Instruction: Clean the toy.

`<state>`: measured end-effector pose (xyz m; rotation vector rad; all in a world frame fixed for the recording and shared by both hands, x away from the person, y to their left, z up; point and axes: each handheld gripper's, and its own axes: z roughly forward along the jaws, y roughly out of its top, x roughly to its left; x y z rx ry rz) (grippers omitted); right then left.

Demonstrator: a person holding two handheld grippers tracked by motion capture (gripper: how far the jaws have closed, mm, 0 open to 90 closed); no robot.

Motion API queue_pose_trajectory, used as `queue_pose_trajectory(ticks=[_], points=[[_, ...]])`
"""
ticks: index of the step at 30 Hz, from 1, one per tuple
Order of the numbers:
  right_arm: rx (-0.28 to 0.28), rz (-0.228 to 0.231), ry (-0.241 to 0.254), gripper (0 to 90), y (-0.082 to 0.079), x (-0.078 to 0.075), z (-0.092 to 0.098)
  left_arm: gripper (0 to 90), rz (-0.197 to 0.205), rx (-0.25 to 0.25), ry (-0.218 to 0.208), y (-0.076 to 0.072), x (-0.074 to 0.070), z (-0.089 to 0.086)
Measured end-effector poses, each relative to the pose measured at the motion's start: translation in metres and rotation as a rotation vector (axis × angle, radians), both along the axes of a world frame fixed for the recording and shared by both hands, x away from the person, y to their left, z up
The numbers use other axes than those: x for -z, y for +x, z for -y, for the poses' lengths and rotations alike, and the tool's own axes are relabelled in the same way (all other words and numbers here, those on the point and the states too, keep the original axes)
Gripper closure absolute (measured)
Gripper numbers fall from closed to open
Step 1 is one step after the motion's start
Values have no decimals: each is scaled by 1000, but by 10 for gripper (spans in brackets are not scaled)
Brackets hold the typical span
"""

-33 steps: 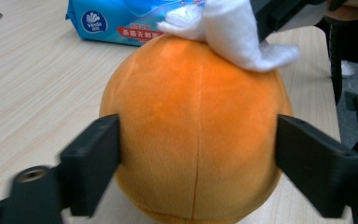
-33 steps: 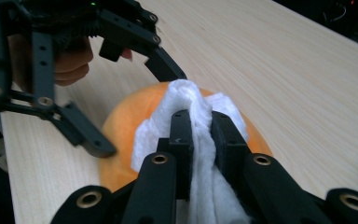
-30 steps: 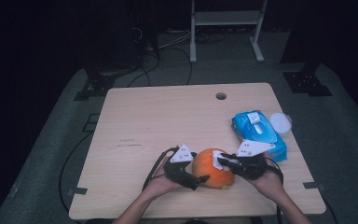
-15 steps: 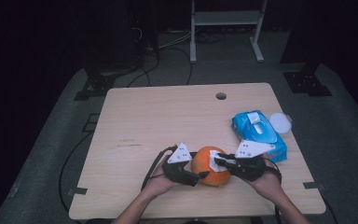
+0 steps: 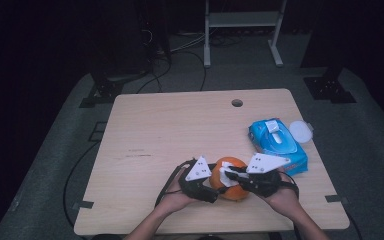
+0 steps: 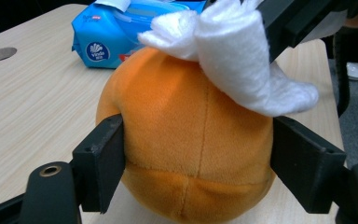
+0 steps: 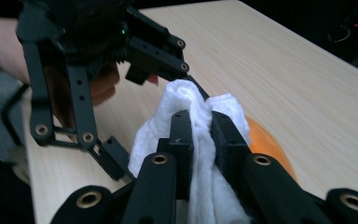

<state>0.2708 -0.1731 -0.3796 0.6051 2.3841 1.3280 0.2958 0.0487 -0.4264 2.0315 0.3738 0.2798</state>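
Pads of the left gripper (image 6: 196, 172) had just been closing and clamped the orange plush ball (image 6: 191, 140) near the table's front edge, steadying it while the right gripper (image 7: 200, 126), pinched on a white wipe (image 7: 200, 154), rubbed its top.

The high view looks forward and down over the whole table (image 5: 180, 130). Both gripper views sit close, sharing the orange plush (image 6: 191, 140) at 6 o'clock.

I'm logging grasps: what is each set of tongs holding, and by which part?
Left tongs clamp the orange plush ball by its sides. Right tongs pinch the white wipe at its bunched middle.
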Motion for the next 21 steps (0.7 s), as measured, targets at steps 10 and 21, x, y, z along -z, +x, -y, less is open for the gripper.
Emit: queue_pose_trajectory(ticks=[10,21], points=[[37,6,-28,792,3,0,13,240,12,-3,-14,-1,0,2],[-2,2,-23,784,3,1,1,227,49,22,30,-1,4,0]])
